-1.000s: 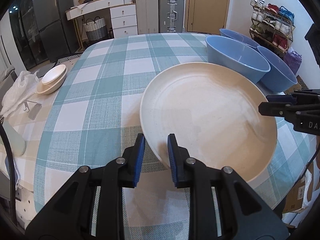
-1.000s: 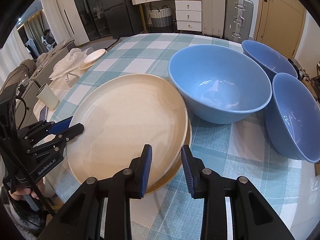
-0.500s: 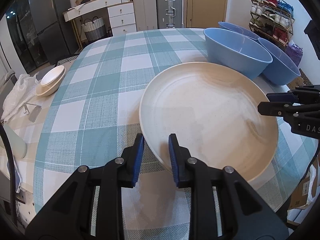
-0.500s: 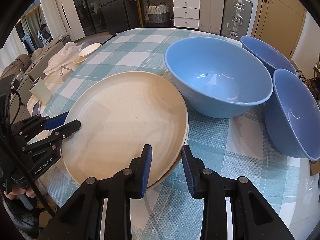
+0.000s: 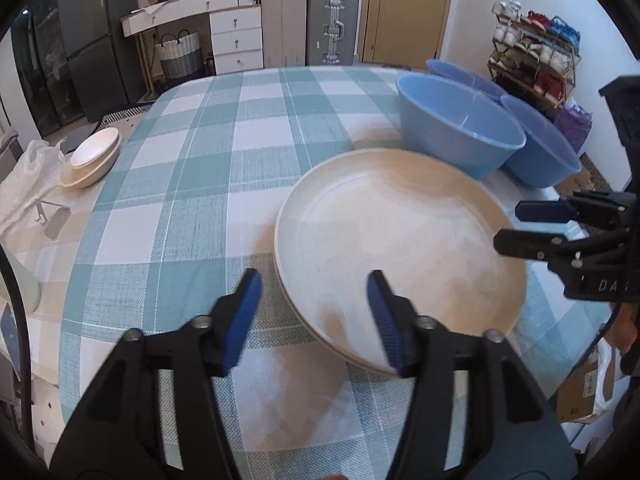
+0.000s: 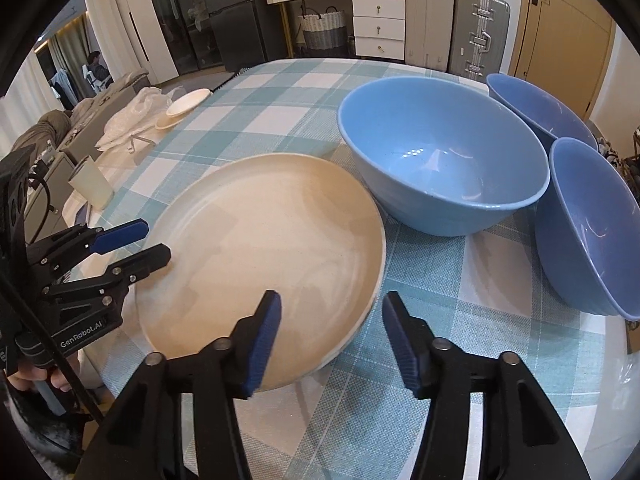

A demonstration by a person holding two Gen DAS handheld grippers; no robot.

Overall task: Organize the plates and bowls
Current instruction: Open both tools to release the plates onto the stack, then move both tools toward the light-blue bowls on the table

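Checked teal-and-white cloth (image 5: 192, 200) covers the table from edge to edge. Nearest, the left gripper (image 5: 314, 316) is opening, its blue pads standing clear on either side of the near rim of the cream plate (image 5: 400, 240), not pressing it. The right gripper (image 6: 330, 336) is opening too, its pads apart astride the plate's (image 6: 264, 256) opposite rim with a gap on both sides. That plate lies flat on another like it, whose edge shows just under the rim. Just behind the stack sits a big blue bowl (image 6: 440, 156), with a second blue bowl (image 6: 588, 228) close beside it and a third blue bowl (image 6: 536, 108) further back. Well apart at the table's far-left edge rest two small stacked cream bowls (image 5: 94, 156). Beyond stand white drawers (image 5: 236, 42) and suitcases (image 5: 332, 26).
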